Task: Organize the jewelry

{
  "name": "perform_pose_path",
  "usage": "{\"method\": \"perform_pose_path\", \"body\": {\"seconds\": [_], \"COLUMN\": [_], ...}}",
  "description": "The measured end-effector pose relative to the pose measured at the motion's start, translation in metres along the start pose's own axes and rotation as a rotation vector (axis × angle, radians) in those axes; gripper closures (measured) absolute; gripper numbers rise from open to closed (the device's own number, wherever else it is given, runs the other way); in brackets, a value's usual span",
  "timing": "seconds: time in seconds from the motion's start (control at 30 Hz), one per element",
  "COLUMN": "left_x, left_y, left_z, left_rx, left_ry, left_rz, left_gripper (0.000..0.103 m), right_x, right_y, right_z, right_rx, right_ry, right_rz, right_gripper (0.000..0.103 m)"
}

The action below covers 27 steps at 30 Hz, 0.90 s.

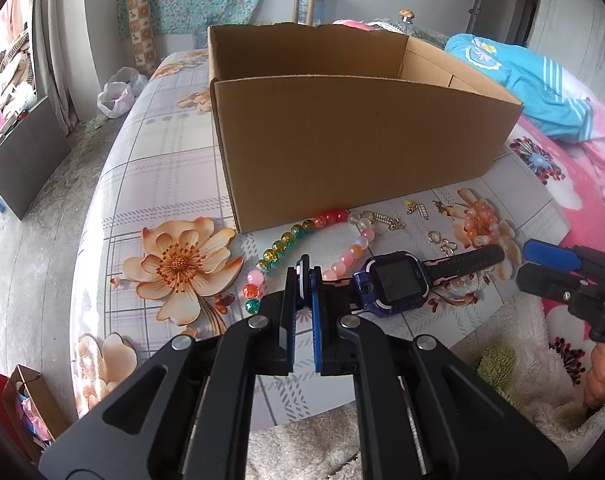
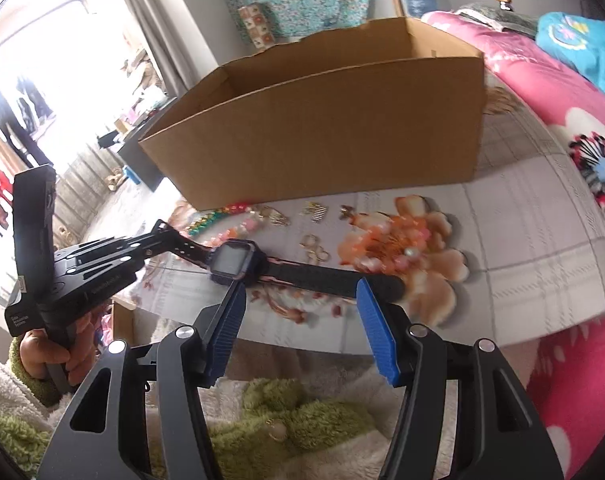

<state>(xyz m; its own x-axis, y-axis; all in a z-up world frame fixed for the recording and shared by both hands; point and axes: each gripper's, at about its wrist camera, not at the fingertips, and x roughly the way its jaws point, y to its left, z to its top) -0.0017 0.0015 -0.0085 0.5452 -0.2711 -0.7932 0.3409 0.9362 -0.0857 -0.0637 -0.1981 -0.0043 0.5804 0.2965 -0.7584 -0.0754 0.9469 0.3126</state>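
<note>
In the left wrist view, my left tool sits at lower centre, jaws narrowed onto the strap end of the smartwatch; the watch body lies just right of the tips on the floral surface. A beaded bracelet curves between the watch and the cardboard box above. Small gold earrings lie right of the beads. In the right wrist view, my right tool stands wide at lower centre, gripping nothing, its right pad just beside the watch's other strap end.
</note>
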Motion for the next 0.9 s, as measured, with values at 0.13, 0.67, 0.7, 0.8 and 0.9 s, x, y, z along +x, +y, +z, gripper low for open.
{"method": "perform_pose_path", "body": {"seconds": [0.13, 0.67, 0.7, 0.8, 0.9], "left_x": [0.002, 0.003, 0.002, 0.003, 0.003], "left_y": [-0.004, -0.009, -0.009, -0.009, -0.008], "left_z": [0.003, 0.001, 0.001, 0.001, 0.002], "left_rx": [0.013, 0.012, 0.012, 0.012, 0.011], "left_ry": [0.001, 0.001, 0.002, 0.002, 0.002], "left_rz": [0.015, 0.027, 0.026, 0.025, 0.025], "left_gripper": [0.097, 0.097, 0.097, 0.097, 0.097], "right_x": [0.000, 0.026, 0.024, 0.018, 0.014], "right_y": [-0.035, -0.051, -0.052, -0.055, -0.058], "right_z": [-0.002, 0.003, 0.003, 0.003, 0.004], "right_rx": [0.127, 0.271, 0.280, 0.314, 0.346], "right_ry": [0.000, 0.048, 0.040, 0.011, -0.019], "right_rz": [-0.030, 0.105, 0.119, 0.183, 0.265], "right_gripper": [0.046, 0.046, 0.046, 0.046, 0.046]}}
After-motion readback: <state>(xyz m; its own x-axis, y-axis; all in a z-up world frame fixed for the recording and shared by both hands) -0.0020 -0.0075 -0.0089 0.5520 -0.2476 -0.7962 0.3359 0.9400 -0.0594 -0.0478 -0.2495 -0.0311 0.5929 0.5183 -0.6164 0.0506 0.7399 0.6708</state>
